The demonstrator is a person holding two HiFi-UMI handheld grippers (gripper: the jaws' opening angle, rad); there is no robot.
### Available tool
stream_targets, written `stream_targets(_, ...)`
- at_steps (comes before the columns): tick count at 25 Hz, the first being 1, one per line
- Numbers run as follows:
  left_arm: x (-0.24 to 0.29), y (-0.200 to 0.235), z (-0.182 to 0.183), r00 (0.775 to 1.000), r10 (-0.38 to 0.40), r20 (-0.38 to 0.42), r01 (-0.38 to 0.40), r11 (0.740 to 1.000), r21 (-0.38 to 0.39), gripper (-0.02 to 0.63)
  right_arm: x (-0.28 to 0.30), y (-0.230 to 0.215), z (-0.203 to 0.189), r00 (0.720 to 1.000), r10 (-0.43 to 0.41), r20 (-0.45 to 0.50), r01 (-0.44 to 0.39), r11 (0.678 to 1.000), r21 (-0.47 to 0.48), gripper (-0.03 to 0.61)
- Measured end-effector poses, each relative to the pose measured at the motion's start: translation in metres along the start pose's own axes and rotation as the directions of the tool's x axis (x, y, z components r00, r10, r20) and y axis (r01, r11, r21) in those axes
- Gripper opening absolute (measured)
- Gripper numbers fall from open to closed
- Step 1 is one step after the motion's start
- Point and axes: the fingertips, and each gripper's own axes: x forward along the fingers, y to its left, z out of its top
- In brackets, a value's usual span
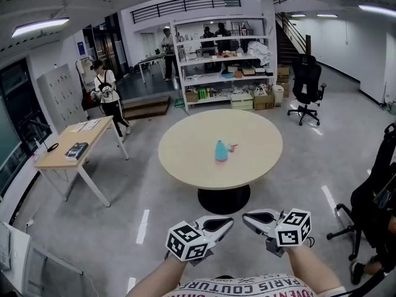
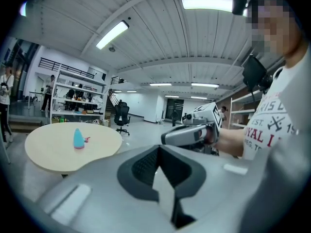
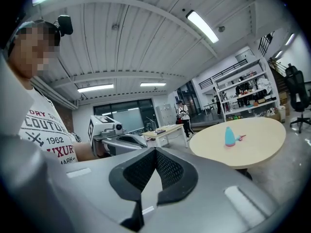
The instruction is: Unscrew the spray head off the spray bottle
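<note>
Nearest us: 2 grippers, which we hold low, side by side, tips nearly meeting, well short of the table. Left gripper has its jaws fully together w/ nothing btwn them. Right gripper is the same, pinched closed & empty. At our right, 1 black office chair. Next out we see 1 round table w/ 1 teal spray bottle upright near its centre. A pink bit is just beside it; we can't tell if it's attached. Left: 1 desk, 1 person by it. Beyond: a 2nd office chair, then 1 shelving unit.
</note>
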Motion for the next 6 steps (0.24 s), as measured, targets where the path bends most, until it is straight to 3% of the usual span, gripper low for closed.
stream_targets(6,0.0043,-0.0029,0.0023,1.0,-0.004,-0.001,0.004,1.0,0.002,0.002,-0.0052,-0.001,0.0,1.0,-0.006,0.001,0.006,1.0,0.0,0.0)
